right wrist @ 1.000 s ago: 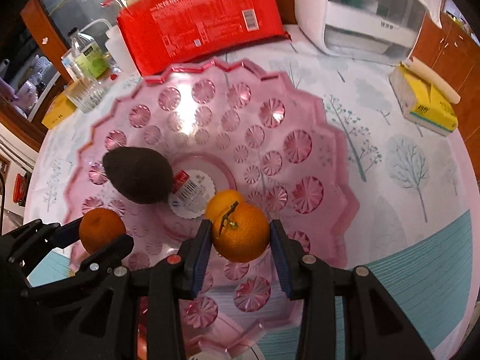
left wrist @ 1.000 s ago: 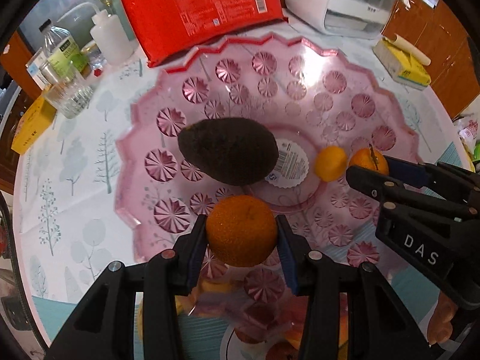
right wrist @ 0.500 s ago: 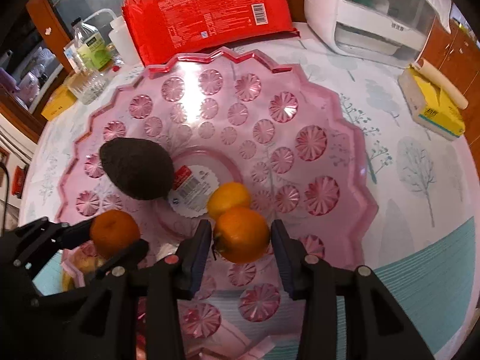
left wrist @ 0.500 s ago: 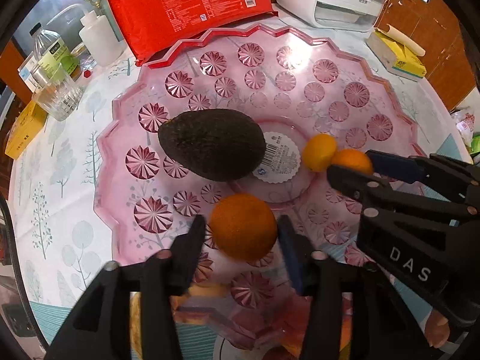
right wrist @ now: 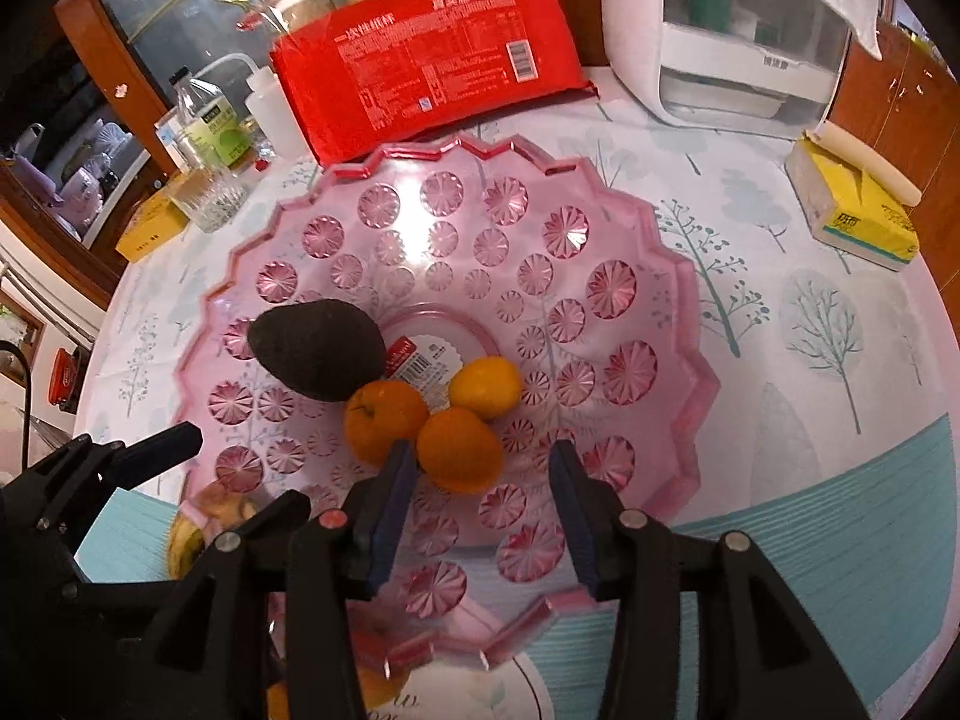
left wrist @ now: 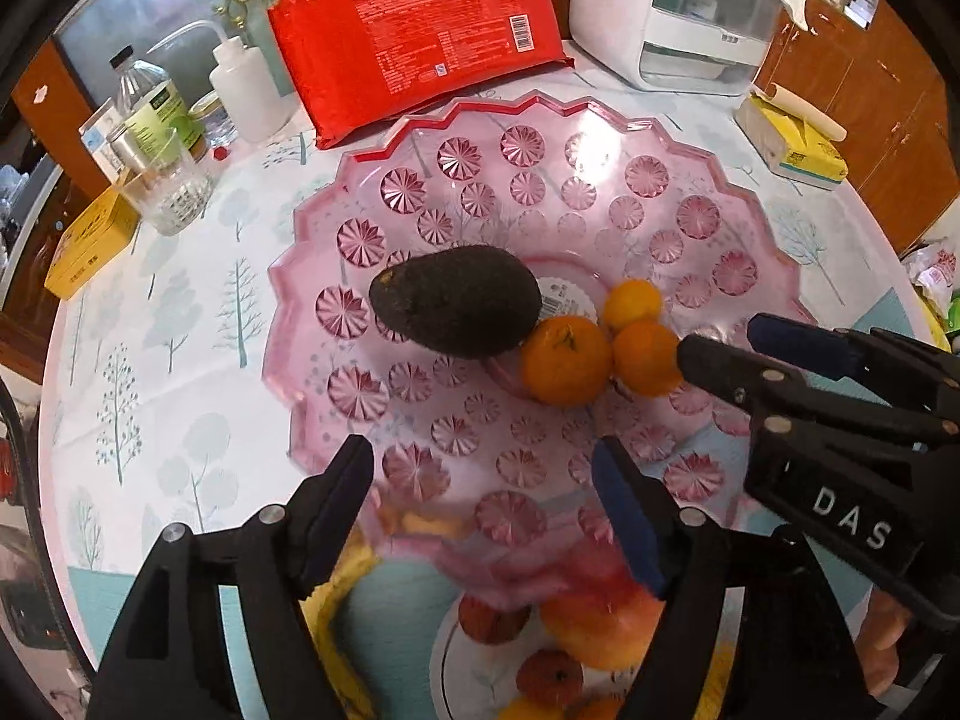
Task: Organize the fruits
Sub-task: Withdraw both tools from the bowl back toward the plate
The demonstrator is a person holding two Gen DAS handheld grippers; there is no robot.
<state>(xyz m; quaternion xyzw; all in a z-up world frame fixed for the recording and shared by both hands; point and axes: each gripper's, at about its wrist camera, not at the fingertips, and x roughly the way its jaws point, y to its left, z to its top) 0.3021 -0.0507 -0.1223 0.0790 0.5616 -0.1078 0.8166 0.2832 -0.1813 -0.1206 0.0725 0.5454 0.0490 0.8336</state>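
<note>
A pink glass fruit plate [left wrist: 708, 222] [right wrist: 636, 288] holds a dark avocado [left wrist: 456, 300] [right wrist: 318, 348], two oranges [left wrist: 564, 360] [right wrist: 387, 420] [left wrist: 645, 357] [right wrist: 459, 450] and a small yellow citrus [left wrist: 630, 303] [right wrist: 485, 387], all touching near its middle. My left gripper [left wrist: 480, 498] is open and empty over the plate's near rim. My right gripper [right wrist: 480, 480] is open, its jaws astride the nearest orange without gripping it; it shows at right in the left wrist view [left wrist: 720, 342].
A white plate with more fruit [left wrist: 576, 648] lies under the near edge. A red package [left wrist: 414, 30], a white appliance [left wrist: 678, 12], bottles [left wrist: 156, 114], a glass [left wrist: 168, 192], a yellow box [left wrist: 90, 240] and a tissue pack [left wrist: 792, 150] ring the plate.
Both grippers opened and let go of their oranges, which now rest in the plate beside the avocado. Both grippers drew back toward the near rim.
</note>
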